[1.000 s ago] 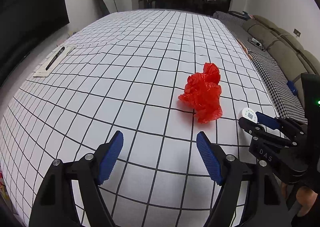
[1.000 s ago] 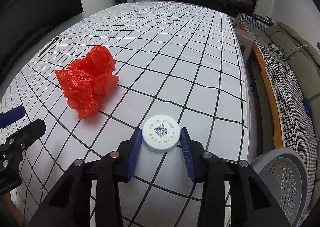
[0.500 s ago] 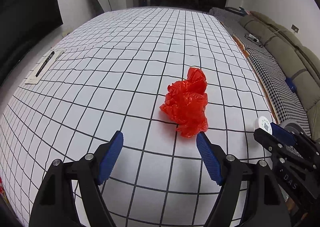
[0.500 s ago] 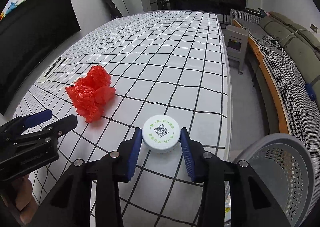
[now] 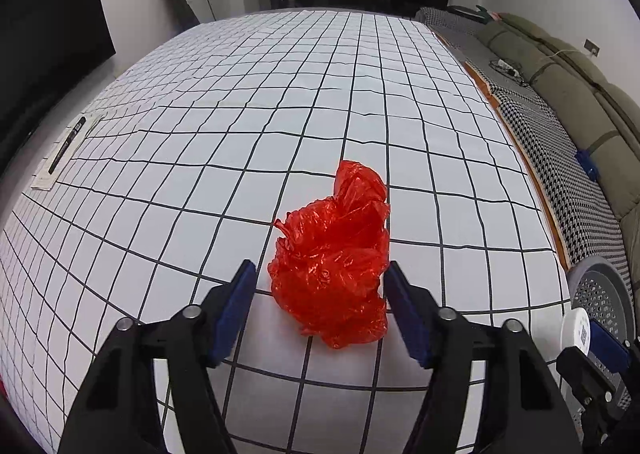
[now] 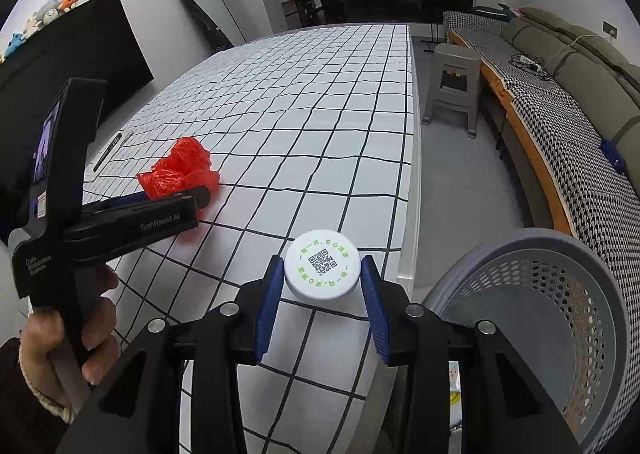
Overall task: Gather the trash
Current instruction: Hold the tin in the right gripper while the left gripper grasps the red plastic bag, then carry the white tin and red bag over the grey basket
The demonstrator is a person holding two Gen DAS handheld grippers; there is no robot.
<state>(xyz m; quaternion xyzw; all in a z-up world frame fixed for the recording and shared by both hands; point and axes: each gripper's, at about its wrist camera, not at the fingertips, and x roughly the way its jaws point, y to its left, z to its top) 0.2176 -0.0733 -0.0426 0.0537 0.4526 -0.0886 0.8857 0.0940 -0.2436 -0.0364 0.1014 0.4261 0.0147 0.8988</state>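
Observation:
A crumpled red plastic bag (image 5: 334, 254) lies on the white checked table (image 5: 280, 102). My left gripper (image 5: 320, 282) is open with the near part of the bag between its blue pads, which stand apart from it. The bag also shows in the right wrist view (image 6: 180, 170), partly behind the left gripper (image 6: 176, 194). My right gripper (image 6: 320, 286) is shut on a white round lid (image 6: 321, 265) with a QR code and holds it above the table's right edge, beside a grey perforated bin (image 6: 532, 318). The lid also shows in the left wrist view (image 5: 576, 328).
A pen on a paper slip (image 5: 66, 144) lies at the table's left edge. The bin (image 5: 600, 290) stands on the floor off the right edge. A grey stool (image 6: 454, 82) and a sofa (image 6: 580, 94) are to the right. A black TV (image 6: 60, 66) is on the left.
My left gripper has moved forward and right until its pads straddle the red bag. My right gripper has carried the lid up and right, towards the bin.

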